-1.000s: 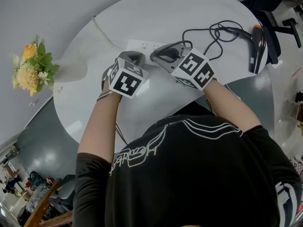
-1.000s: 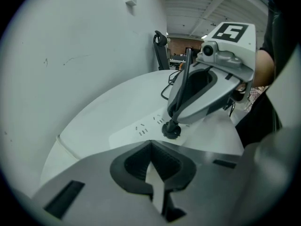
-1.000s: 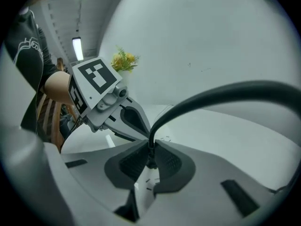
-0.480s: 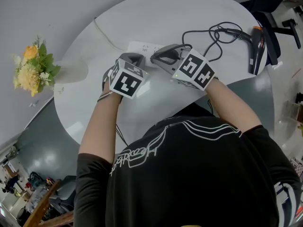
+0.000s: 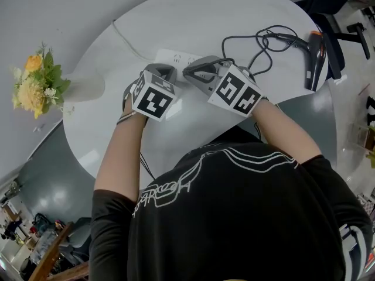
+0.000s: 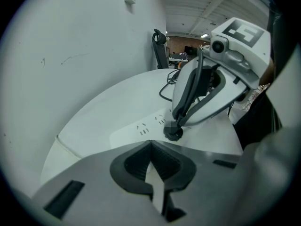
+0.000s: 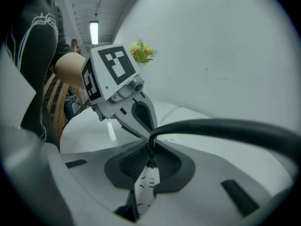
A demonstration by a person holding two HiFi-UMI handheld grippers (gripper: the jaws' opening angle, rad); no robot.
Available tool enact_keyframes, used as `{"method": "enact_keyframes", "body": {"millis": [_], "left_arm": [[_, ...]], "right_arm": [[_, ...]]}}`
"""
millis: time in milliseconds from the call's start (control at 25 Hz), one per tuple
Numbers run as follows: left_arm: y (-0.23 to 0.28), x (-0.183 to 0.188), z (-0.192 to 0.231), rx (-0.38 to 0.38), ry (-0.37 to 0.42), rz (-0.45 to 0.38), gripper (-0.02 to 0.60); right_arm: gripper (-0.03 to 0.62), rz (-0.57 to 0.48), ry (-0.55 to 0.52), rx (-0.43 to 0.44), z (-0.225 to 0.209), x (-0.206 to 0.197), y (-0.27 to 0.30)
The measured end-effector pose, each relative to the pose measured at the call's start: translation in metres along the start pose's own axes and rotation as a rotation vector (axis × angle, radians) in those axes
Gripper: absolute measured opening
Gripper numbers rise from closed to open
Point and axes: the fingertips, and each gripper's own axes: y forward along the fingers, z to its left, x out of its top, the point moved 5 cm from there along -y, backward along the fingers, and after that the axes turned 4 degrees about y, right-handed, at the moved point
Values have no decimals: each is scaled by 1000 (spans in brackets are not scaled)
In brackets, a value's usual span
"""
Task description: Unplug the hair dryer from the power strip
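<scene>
head view showed the right gripper (image 5: 188,72) clamped on the plug (image 6: 173,132) at the strip (image 5: 173,57), near the far edge of the table (image 5: 193,16). left gripper (image 5: 166,70) was closed, empty, just beside. dryer (image 5: 316,54) lay at the right edge, with bare tabletop to the left.

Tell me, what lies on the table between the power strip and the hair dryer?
A black cord lies there in loose loops on the white table; the head view shows it.

round white table (image 5: 193,16) beside a plain wall (image 6: 70,55).
</scene>
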Motion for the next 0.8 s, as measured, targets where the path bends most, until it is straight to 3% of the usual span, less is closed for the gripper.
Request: {"method": "enact_keyframes", "body": {"millis": [120,200,280,440,520,600,720,800], "left_arm": [[1,1,0,-4,0,-2,2],[1,2,-1,-5,-3,-6,2],[1,2,0,0,-5,-9,2],[0,2,-1,10,2,-6,2],[0,2,-1,12,4,-6,2],[0,1,-2,13,7,-2,2],[1,3,-3,19,10,-3,2],[1,3,-2,20,7,-5,2]], "right_arm": [[25,-50,180,31,-12,-3,-2],[25,-59,217,35,-15,-4,-3],[25,-45,175,23,-14,-2,-3],[25,15,-16,-9,2,1,-2],[25,32,-48,-1,2,0,-2],[25,16,23,25,-3,-1,-2],[25,-39,215,55,-16,-4,-5],[25,-34,208,34,-16,-3,-5]]}}
